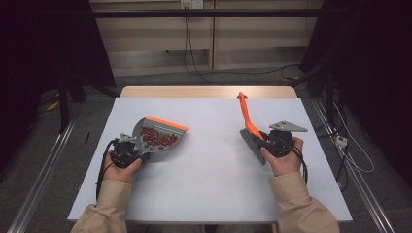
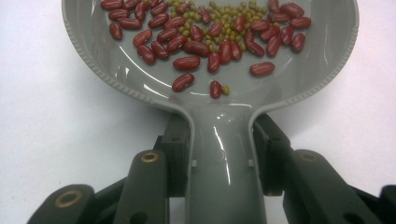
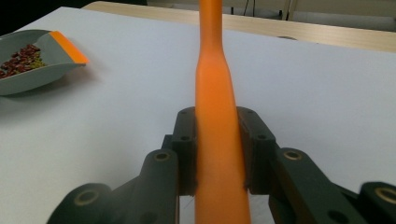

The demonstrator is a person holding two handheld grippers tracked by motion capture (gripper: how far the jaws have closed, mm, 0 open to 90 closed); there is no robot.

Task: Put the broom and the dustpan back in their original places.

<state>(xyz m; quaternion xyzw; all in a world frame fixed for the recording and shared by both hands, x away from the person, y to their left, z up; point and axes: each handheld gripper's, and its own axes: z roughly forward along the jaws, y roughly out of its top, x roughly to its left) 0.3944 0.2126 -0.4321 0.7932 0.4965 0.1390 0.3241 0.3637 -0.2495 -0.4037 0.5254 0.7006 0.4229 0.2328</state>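
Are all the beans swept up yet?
Looks so: the red and green beans lie in the grey dustpan, and none show on the table. The left gripper holds the dustpan, the right gripper the brush. Emptying probably remains.

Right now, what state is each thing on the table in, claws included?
Dustpan: held by its handle, loaded with beans.
Beans: red and small green ones mixed, piled in the pan.
Brush: held by its orange handle, bristles toward the person.
Left claw: shut on the dustpan handle.
Right claw: shut on the brush handle.
Table: no beans visible on its white top.
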